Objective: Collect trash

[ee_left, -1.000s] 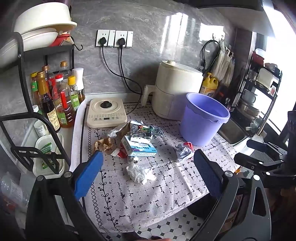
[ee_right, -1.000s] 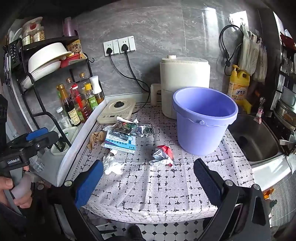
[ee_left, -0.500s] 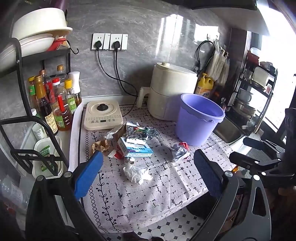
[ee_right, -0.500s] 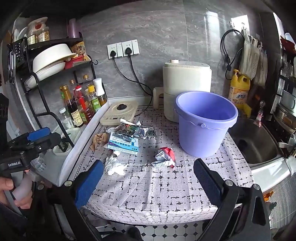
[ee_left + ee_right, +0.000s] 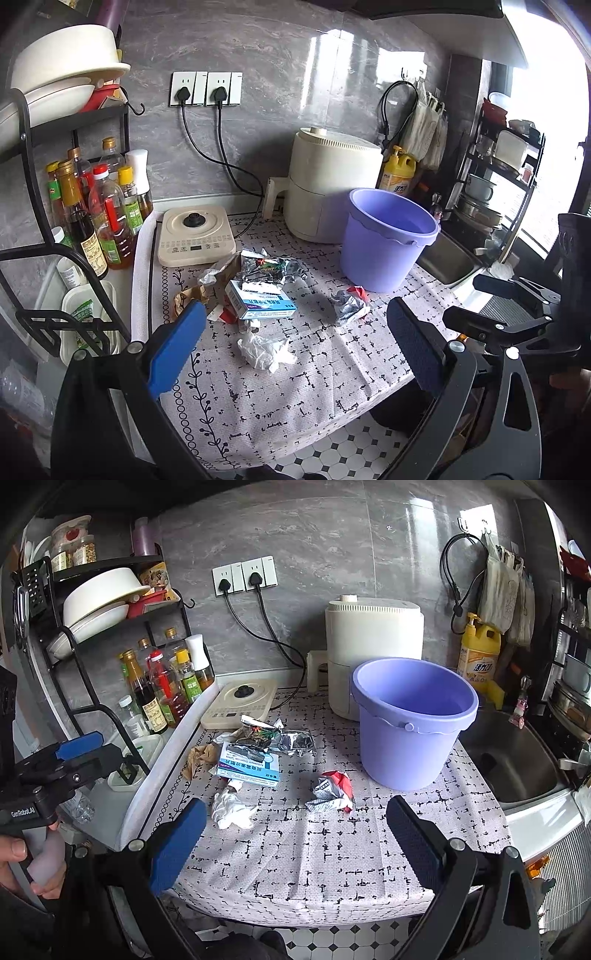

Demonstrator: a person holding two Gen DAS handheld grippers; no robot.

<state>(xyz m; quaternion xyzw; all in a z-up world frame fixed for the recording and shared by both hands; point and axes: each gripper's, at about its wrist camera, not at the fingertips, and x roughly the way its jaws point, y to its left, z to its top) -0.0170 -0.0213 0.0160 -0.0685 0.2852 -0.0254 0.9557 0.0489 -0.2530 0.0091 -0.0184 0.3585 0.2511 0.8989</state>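
We are holding both grippers back from the counter's front edge, and neither is carrying anything: the left gripper (image 5: 291,354) is standing with its blue pads spread wide, and the right gripper (image 5: 295,834) is gaping just as wide.

The trash is lying loose on the white black-flecked table mat (image 5: 332,853): a crumpled white tissue (image 5: 231,808) nearest us, a red-and-silver crushed wrapper (image 5: 332,790) near the foot of the lilac plastic bucket (image 5: 413,727), a flat blue-and-white cardboard box (image 5: 249,766), a crinkled silver foil packet (image 5: 280,738) and a scrap of brown paper (image 5: 201,757) behind it. The bucket is sitting empty as far as we can see.

We are judging the tissue and foil as the risky grabs (light, springy things): pads closing off-centre could flick them over the mat's front edge onto the tiled floor. Pinching too low may also be snagging the mat and dragging the whole pile. A careless swing toward the bucket could tip it toward the steel sink (image 5: 517,760), which is lying just beside it.

Room is looking generous in front and centre. To the left, the black wire rack (image 5: 48,266) and the cluster of sauce bottles (image 5: 99,214) are crowding the edge; behind, the cream induction hob (image 5: 195,236) and the cream air fryer (image 5: 332,184) are closing off the back.
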